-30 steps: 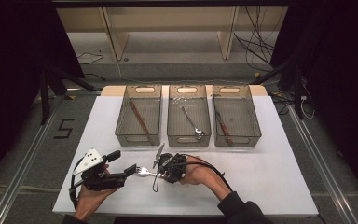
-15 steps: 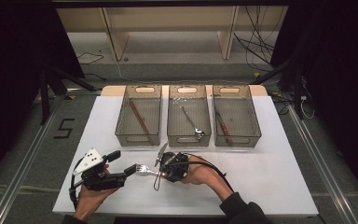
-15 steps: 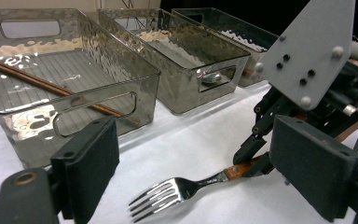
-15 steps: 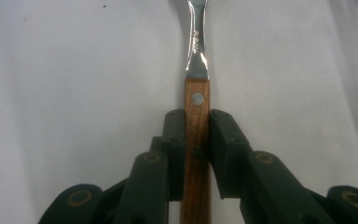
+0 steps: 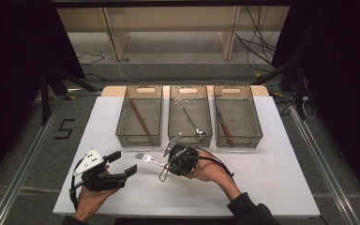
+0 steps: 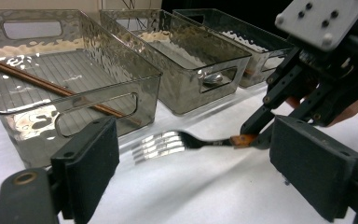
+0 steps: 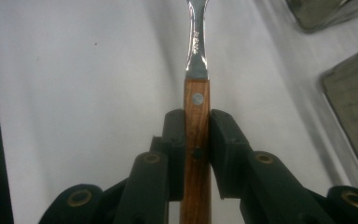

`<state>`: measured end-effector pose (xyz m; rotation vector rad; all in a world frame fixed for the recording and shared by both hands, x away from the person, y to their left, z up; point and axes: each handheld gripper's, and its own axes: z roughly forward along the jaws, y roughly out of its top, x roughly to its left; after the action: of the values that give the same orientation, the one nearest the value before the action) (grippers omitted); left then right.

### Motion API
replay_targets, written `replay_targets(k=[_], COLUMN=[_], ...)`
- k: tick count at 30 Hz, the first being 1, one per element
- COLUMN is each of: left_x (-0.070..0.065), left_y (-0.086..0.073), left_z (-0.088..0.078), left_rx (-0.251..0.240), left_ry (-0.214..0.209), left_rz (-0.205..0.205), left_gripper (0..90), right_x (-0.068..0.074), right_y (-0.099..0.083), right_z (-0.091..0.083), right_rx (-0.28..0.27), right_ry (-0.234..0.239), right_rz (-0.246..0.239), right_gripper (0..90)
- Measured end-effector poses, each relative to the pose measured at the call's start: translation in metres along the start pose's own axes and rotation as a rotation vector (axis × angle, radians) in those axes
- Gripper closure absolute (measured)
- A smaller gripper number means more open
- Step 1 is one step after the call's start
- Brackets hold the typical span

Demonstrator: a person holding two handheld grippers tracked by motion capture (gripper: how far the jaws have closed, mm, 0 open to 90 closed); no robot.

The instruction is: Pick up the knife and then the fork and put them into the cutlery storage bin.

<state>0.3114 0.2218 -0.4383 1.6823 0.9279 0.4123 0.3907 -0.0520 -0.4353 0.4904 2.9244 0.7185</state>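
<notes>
Near the front of the white table [image 5: 272, 187], holding a fork [image 5: 146, 158] by its wooden handle in the right gripper [image 5: 168, 159], pads clamped tight on both sides of the wood. Keeping it lifted just off the tabletop, prongs pointing toward the left gripper [image 5: 124, 164]. Hanging out close by with that one, wide open, nothing between the pads, fork tips just in front of the gap in the left gripper view [image 6: 161, 144]. Sitting behind all this, three clear bins in a row: left bin [image 5: 139, 117] carrying a chopstick [image 5: 140, 119], middle bin [image 5: 190, 115] carrying a spoon [image 5: 194, 126], right bin [image 5: 236, 115] carrying something wood-handled, too small to tell.
</notes>
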Motion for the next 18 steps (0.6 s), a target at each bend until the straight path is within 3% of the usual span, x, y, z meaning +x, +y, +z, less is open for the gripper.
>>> replay_targets(k=[16, 18], left_x=[0.001, 0.001], left_y=[0.0, 0.0], left_z=[0.0, 0.0], left_rx=[-0.001, -0.001], left_ry=[0.001, 0.002], left_rz=[-0.003, -0.003], left_gripper=[15.4, 15.4], right_x=[-0.026, -0.031], right_y=[-0.019, -0.023], right_z=[-0.047, -0.055], right_rx=[-0.144, -0.17], right_ry=[-0.044, -0.054], right_rz=[0.114, 0.145], right_gripper=[77.3, 77.3])
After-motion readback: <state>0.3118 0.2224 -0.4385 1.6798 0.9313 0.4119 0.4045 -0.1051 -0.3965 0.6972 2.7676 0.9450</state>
